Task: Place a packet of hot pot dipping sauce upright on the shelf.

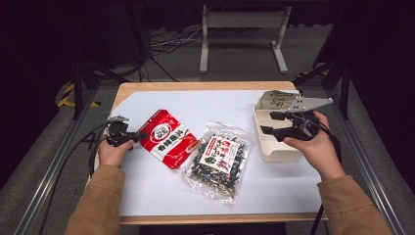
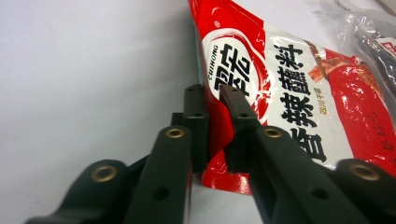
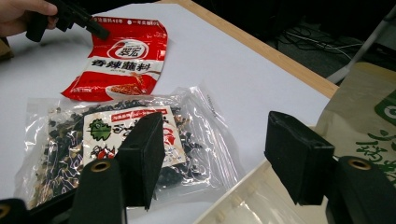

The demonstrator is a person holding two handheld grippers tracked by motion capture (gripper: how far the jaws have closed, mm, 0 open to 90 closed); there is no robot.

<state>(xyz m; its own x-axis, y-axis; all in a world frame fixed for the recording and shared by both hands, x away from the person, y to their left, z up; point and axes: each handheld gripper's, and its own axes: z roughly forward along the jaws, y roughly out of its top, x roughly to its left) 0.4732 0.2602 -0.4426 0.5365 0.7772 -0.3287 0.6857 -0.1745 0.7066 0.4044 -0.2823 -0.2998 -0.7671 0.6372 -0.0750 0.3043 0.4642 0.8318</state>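
Note:
A red seasoning packet (image 1: 169, 138) lies on the white sheet at centre left. My left gripper (image 1: 143, 136) is shut on its left edge. In the left gripper view the two black jaws (image 2: 210, 91) pinch the red packet (image 2: 299, 93) near its lower corner. A clear bag of dark dried bits (image 1: 219, 159) lies just right of the packet. My right gripper (image 1: 266, 122) is open over the left rim of a white tray (image 1: 274, 152). Its pads (image 3: 144, 158) stand wide apart with nothing between them, and beyond them are the clear bag (image 3: 93, 140) and the red packet (image 3: 126, 60).
A tan paper bag with green print (image 1: 275, 100) lies in the far end of the tray. The white sheet (image 1: 161, 191) covers most of the wooden table (image 1: 195, 86). Beyond the far edge are floor cables and a white metal stand (image 1: 242, 29).

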